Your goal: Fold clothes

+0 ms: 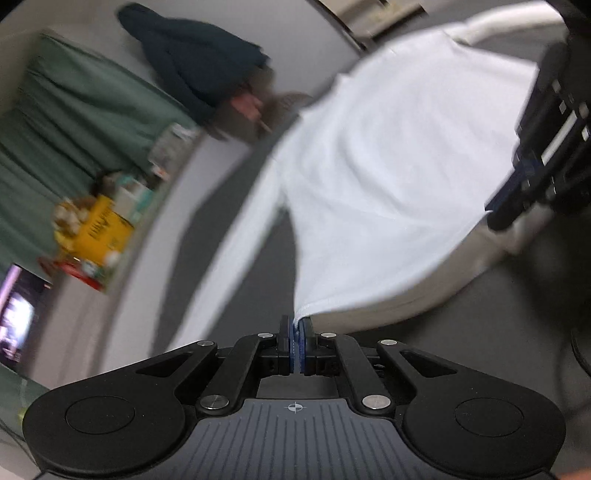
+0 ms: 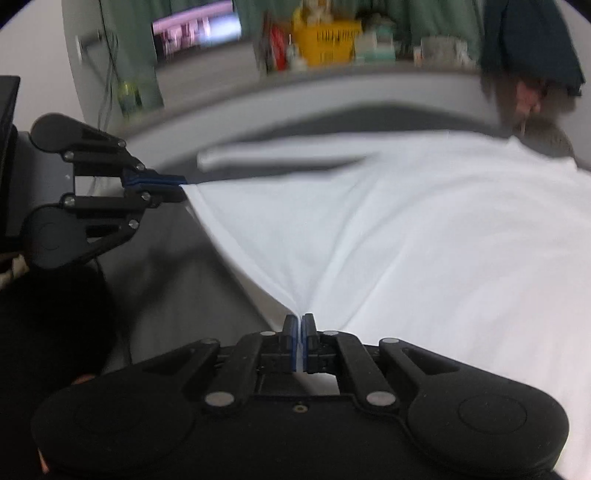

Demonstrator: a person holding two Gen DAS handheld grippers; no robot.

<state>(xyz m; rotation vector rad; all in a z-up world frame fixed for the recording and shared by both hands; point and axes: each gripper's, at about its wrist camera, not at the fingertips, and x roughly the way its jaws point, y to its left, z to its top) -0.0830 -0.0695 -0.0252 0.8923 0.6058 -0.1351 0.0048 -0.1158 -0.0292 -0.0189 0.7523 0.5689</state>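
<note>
A white long-sleeved shirt (image 1: 388, 166) is held up by its hem over the dark grey table (image 1: 480, 332), stretched between both grippers. In the left wrist view my left gripper (image 1: 295, 326) is shut on one hem corner, and one sleeve (image 1: 225, 254) trails down to the left. My right gripper (image 1: 496, 218) grips the other hem corner at the right edge. In the right wrist view the right gripper (image 2: 299, 321) is shut on the shirt (image 2: 424, 240), with creases fanning out from its pads. The left gripper (image 2: 183, 188) pinches the hem at the left, and the sleeve (image 2: 277, 157) lies behind.
A dark blue garment (image 1: 192, 62) hangs at the far side of the table. A yellow basket (image 2: 328, 40) with small items, a lit screen (image 2: 195, 33) and green curtains (image 1: 74, 110) stand behind. A thin cable (image 2: 107, 59) hangs down at the left.
</note>
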